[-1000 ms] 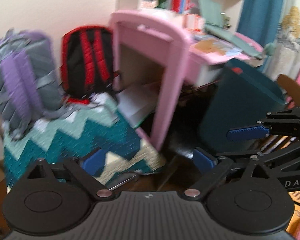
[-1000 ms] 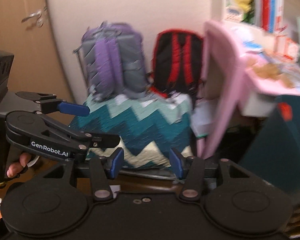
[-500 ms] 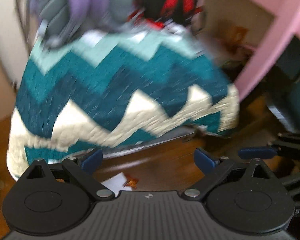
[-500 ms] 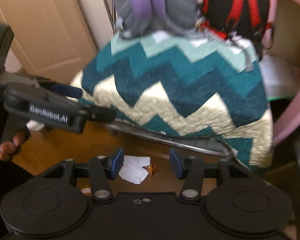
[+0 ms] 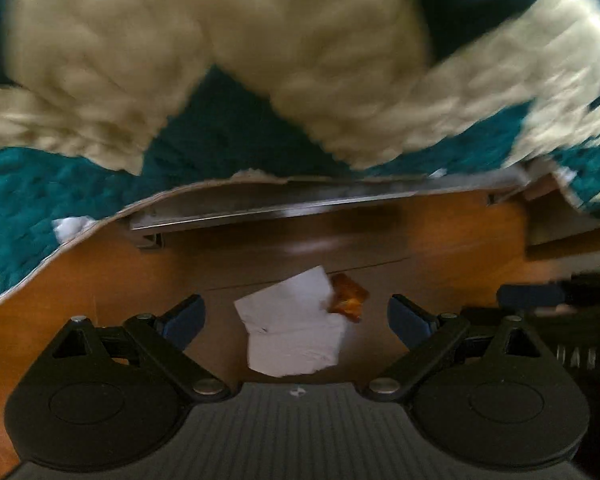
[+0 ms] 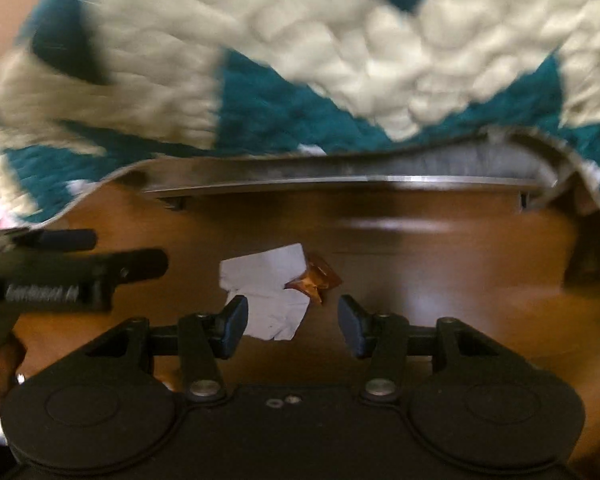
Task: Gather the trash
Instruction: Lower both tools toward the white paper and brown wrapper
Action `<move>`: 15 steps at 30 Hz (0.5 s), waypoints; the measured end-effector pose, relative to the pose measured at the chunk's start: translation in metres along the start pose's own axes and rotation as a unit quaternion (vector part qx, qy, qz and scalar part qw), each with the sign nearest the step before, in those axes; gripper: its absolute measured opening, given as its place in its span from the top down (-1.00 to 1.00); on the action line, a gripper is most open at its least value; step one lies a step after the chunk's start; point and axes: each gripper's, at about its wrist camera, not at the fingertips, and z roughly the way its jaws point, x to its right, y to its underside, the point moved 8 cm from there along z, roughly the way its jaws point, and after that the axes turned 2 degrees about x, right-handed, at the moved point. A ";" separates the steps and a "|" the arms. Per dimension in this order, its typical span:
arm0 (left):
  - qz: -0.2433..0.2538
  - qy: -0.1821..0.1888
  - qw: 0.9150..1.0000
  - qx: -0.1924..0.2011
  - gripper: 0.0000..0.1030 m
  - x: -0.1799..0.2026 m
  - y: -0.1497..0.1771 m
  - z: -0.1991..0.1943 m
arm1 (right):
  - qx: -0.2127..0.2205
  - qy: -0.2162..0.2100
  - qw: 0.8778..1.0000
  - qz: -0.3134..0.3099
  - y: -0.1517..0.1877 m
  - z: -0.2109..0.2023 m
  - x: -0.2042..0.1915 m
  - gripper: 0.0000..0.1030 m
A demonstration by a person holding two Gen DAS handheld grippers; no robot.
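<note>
A torn white paper scrap (image 5: pixel 294 326) lies on the wooden floor with a crumpled amber wrapper (image 5: pixel 348 298) touching its right edge. My left gripper (image 5: pixel 296 320) is open and empty, its jaws either side of the paper, just above it. In the right wrist view the paper (image 6: pixel 266 290) and the wrapper (image 6: pixel 316 278) lie just beyond my right gripper (image 6: pixel 292 324), which is open and empty. The left gripper (image 6: pixel 80 268) shows at that view's left side.
A teal and cream zigzag quilt (image 5: pixel 236 80) hangs over a low metal rail (image 5: pixel 300 204) just behind the trash. Wooden floor (image 6: pixel 440 264) spreads to the right. The right gripper's arm (image 5: pixel 560 300) shows at the left wrist view's right edge.
Both grippers have dropped from facing the backpacks and pink desk down to the floor, closing in on the paper and wrapper. Both stay open.
</note>
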 end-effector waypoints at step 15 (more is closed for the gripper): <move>0.010 0.019 0.993 -0.112 -0.89 -0.020 0.058 0.157 | -0.093 0.018 0.990 0.107 -0.005 0.164 0.022 0.04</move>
